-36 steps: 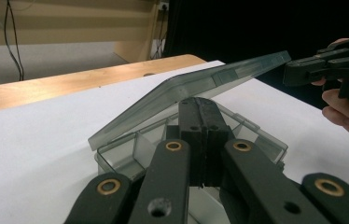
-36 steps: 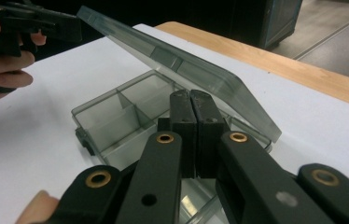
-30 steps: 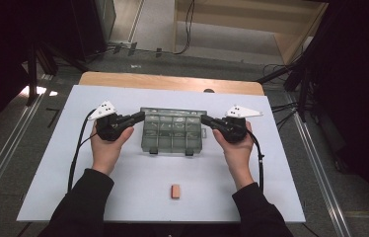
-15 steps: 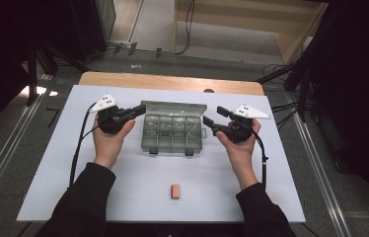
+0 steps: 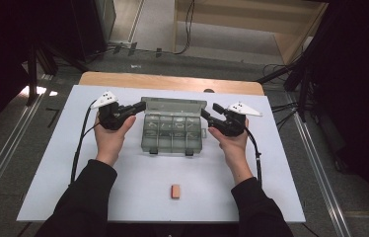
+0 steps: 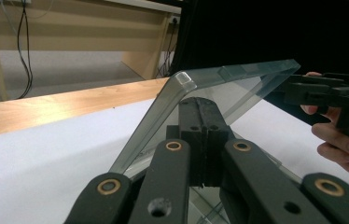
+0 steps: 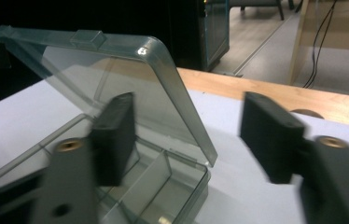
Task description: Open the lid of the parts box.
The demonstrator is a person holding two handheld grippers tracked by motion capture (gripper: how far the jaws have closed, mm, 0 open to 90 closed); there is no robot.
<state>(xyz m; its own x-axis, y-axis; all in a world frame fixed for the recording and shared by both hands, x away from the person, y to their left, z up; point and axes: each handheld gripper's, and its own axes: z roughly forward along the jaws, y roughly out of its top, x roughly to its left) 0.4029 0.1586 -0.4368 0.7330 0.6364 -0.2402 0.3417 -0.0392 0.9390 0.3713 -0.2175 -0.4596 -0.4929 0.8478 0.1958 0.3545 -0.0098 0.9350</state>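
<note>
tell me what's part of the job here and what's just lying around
In use: clear compartment box, its raised lid, left gripper shut at the lid, right gripper open beside it.
Lying about: small orange block, white mat, wooden tabletop.

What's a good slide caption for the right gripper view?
Right gripper, jaws apart and just closing, straddles the raised lid edge of the clear compartment box.

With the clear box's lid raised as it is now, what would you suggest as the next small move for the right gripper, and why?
Probably draw the right gripper clear of the lid. Its jaws have just been closing yet stand apart, straddling the lid's side edge without pressing it. The lid already stands raised over the compartment box, and the left gripper is shut at its other side, so the right one seems no longer needed there.
</note>
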